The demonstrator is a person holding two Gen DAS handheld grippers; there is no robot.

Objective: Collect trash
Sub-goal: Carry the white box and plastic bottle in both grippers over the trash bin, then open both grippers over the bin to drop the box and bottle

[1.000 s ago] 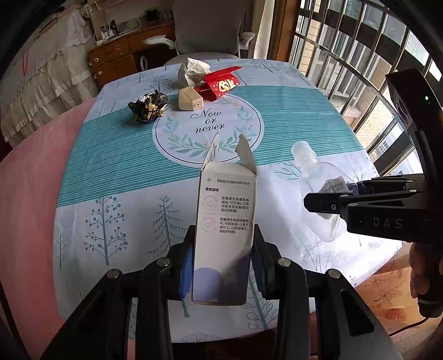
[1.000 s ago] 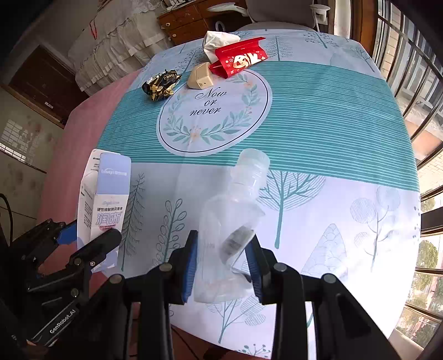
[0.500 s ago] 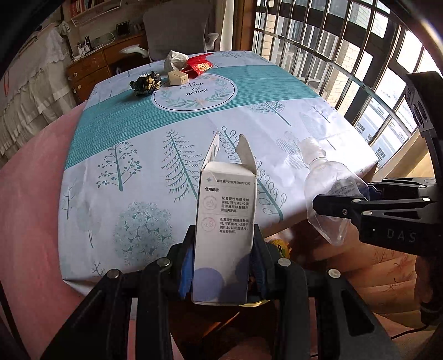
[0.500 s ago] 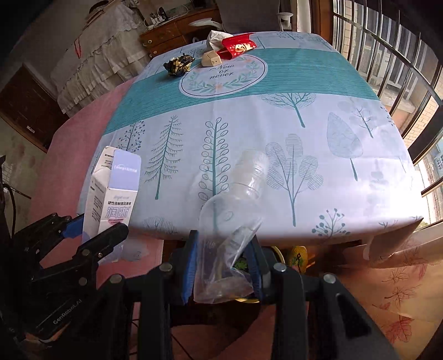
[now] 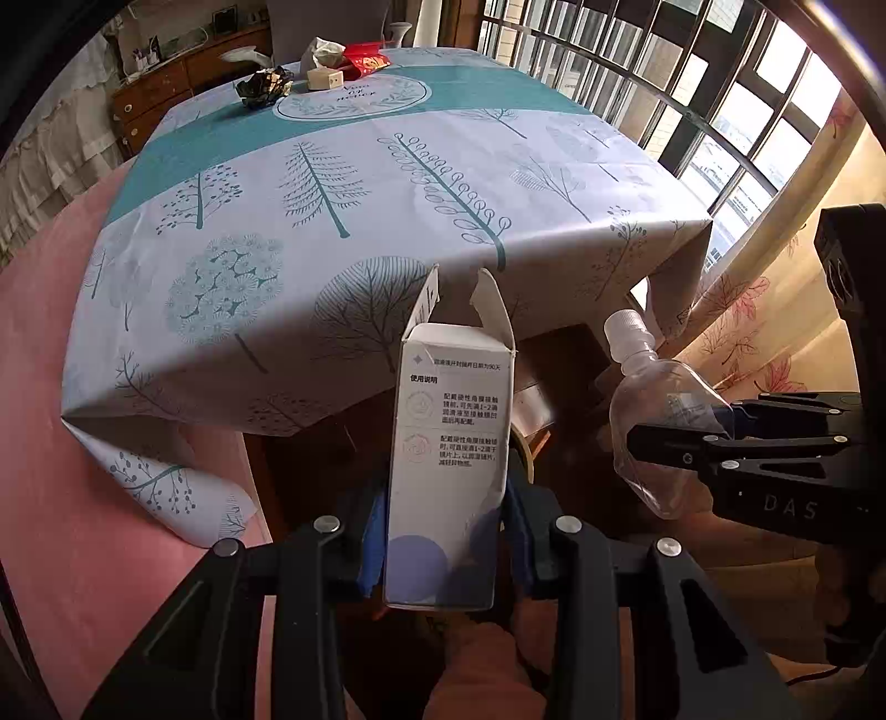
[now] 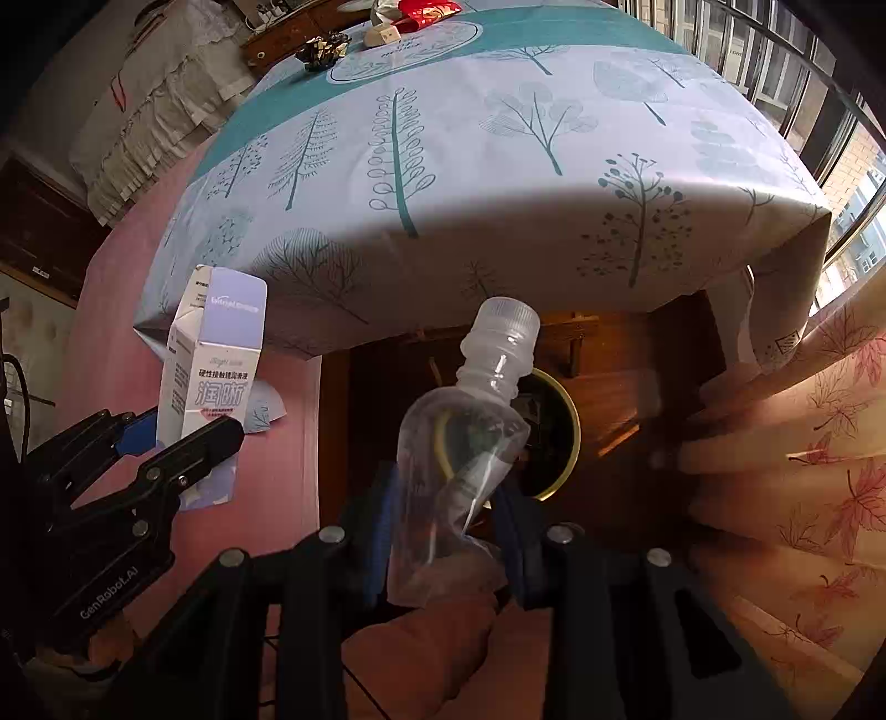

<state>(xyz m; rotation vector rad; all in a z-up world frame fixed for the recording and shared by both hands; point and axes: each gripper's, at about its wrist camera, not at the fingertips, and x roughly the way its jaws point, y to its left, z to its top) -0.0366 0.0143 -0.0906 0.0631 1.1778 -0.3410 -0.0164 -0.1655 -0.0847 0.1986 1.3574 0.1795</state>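
**Trash held clear of the table edge**

Tablecloth (image 5: 343, 183), white and teal with printed trees, covers the whole table and drapes over the near edge, its corners hanging loose at left and right. Past that edge there is open room where both tools are held, off the table, with dark wooden furniture below and a leaf-patterned curtain (image 6: 819, 443) on the right. A round bin (image 6: 559, 437) with a yellowish rim sits low under the table, partly hidden behind the bottle.

The left gripper (image 5: 443, 531) has its fingers pressed in on the lower sides of a white carton (image 5: 451, 443), which stands upright with its top flaps open. The right gripper (image 6: 443, 531) pinches a clear plastic bottle (image 6: 470, 437) by its crumpled base, the capped neck tilting up and to the right. Carton and bottle are near each other but apart.

At the far end of the table lie a dark crumpled wrapper (image 5: 264, 88), a small beige box (image 5: 325, 78), a red packet (image 5: 365, 58) and a wad of tissue (image 5: 324, 50).
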